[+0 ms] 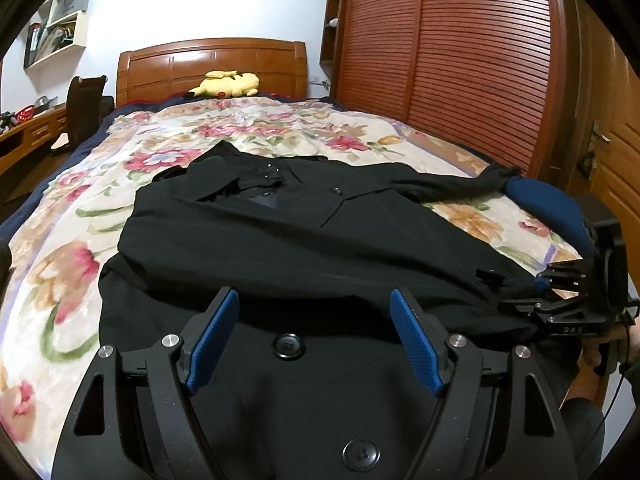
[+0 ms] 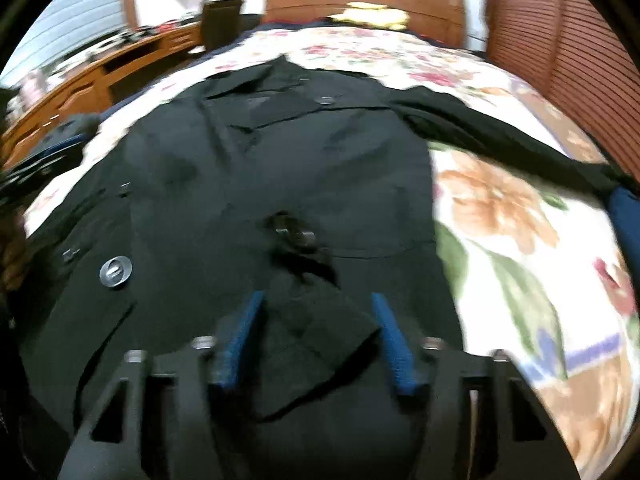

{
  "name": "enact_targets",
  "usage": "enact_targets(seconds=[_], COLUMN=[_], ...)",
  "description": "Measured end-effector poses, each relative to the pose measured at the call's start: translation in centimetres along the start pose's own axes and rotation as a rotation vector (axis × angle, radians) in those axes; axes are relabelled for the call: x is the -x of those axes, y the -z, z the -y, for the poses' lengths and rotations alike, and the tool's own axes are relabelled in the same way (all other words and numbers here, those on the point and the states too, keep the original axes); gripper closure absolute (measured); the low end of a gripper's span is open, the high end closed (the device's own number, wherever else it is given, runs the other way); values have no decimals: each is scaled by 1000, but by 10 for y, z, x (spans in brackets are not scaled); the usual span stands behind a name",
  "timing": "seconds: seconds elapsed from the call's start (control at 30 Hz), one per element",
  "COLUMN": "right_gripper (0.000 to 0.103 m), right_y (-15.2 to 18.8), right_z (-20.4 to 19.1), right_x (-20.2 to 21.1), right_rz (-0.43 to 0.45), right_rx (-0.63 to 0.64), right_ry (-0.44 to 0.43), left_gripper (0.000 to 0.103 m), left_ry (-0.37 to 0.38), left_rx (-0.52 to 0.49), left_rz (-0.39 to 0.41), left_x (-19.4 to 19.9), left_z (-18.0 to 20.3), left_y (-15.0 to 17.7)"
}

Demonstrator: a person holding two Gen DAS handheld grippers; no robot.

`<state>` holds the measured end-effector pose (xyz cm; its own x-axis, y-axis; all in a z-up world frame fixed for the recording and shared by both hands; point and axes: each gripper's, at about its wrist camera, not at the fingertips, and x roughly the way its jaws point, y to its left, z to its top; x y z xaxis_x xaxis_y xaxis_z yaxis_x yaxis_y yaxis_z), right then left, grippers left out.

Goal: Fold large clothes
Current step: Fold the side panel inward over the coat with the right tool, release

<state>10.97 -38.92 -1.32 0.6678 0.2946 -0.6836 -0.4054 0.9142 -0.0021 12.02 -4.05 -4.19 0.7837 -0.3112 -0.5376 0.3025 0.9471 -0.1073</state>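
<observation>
A black coat (image 1: 288,240) with large black buttons lies spread on the floral bedspread (image 1: 72,264), collar toward the headboard. One sleeve stretches out to the right (image 1: 452,184). My left gripper (image 1: 314,312) is open, hovering over the coat's lower front near a button (image 1: 288,346). My right gripper (image 2: 316,312) is open over the coat (image 2: 256,168), with a bunched cuff of black cloth (image 2: 316,340) lying between its blue pads, not pinched. The right gripper also shows in the left wrist view (image 1: 560,296) at the coat's right edge.
A yellow plush toy (image 1: 226,84) lies by the wooden headboard (image 1: 212,64). A slatted wooden wardrobe (image 1: 460,60) stands along the right side. A desk and dark chair (image 1: 84,108) stand left of the bed. A blue cushion (image 1: 552,204) sits at the right edge.
</observation>
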Motion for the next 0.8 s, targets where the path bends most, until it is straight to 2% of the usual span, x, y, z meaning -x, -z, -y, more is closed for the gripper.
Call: enact_targets(seconds=[0.03, 0.07, 0.17, 0.3, 0.4, 0.43, 0.47, 0.5, 0.53, 0.57, 0.63, 0.8], right_gripper=[77, 88, 93, 94, 93, 89, 76, 68, 53, 41, 35, 34], right_y=[0, -1, -6, -18, -22, -22, -21, -19, -18, -17, -17, -22], right_z=[-3, -8, -7, 8, 16, 18, 19, 19, 19, 19, 21, 18], right_x=[2, 0, 9, 32, 35, 33, 30, 27, 26, 26, 26, 31], right_rz=[4, 4, 32, 134, 159, 150, 136, 127, 122, 123, 136, 158], right_rx=[45, 79, 113, 74, 43, 38, 34, 27, 20, 13, -9, -30], right_ry=[9, 17, 37, 122, 182, 194, 196, 208, 219, 221, 209, 175], left_gripper=[24, 24, 24, 24, 24, 24, 24, 24, 24, 24, 24, 24], left_ry=[-2, -1, 6, 12, 13, 6, 0, -4, -4, -5, -10, -11], left_rx=[3, 6, 18, 20, 22, 19, 17, 14, 13, 13, 12, 21], left_rz=[7, 13, 34, 55, 60, 63, 65, 65, 63, 61, 56, 54], left_x=[1, 2, 4, 6, 7, 7, 7, 7, 7, 7, 6, 7], left_z=[0, 0, 0, 3, 4, 5, 5, 6, 6, 5, 5, 2], left_y=[-1, -2, -4, -5, -4, -4, -4, -5, -5, -5, -5, -6])
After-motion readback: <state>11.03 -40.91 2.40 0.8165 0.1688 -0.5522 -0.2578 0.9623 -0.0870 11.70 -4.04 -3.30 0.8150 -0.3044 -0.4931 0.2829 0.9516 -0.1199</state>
